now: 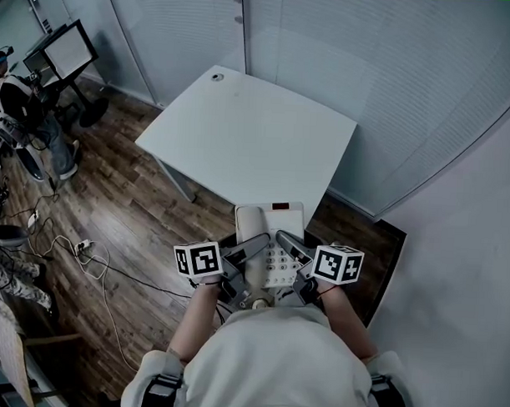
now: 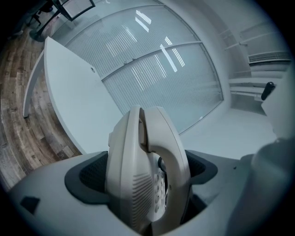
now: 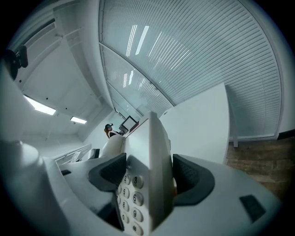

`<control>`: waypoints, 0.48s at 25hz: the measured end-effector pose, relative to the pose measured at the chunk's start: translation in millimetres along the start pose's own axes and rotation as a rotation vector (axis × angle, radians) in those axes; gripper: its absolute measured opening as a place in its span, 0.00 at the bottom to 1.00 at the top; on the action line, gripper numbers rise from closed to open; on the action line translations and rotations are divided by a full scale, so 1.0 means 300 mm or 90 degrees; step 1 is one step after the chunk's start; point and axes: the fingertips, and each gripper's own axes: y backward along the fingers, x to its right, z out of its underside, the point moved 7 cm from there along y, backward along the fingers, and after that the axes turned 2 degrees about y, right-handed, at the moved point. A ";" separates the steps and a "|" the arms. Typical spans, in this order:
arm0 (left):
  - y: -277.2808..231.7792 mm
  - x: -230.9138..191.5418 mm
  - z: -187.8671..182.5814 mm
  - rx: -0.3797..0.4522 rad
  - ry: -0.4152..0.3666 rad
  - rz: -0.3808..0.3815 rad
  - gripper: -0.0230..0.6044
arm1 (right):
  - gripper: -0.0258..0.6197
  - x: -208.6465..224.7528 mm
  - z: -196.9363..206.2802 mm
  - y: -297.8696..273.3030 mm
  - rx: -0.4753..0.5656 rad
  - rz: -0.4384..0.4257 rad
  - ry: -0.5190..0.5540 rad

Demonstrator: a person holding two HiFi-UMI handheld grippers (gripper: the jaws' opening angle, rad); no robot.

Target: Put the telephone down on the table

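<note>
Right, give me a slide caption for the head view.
The left gripper and right gripper hold a white telephone by its sides before the white table.

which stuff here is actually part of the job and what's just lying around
Job: telephone, left gripper and right gripper both shut on it, white table.
Lying about: monitor on a stand, floor cables, a person at far left.

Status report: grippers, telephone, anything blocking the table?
Left hand-held gripper, right hand-held gripper: both shut on telephone. Telephone aloft, near table edge. Nothing blocking.
</note>
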 end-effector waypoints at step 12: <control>-0.289 -0.060 -0.262 0.020 0.014 -0.027 0.78 | 0.55 0.205 -0.329 -0.167 -0.027 -0.017 0.001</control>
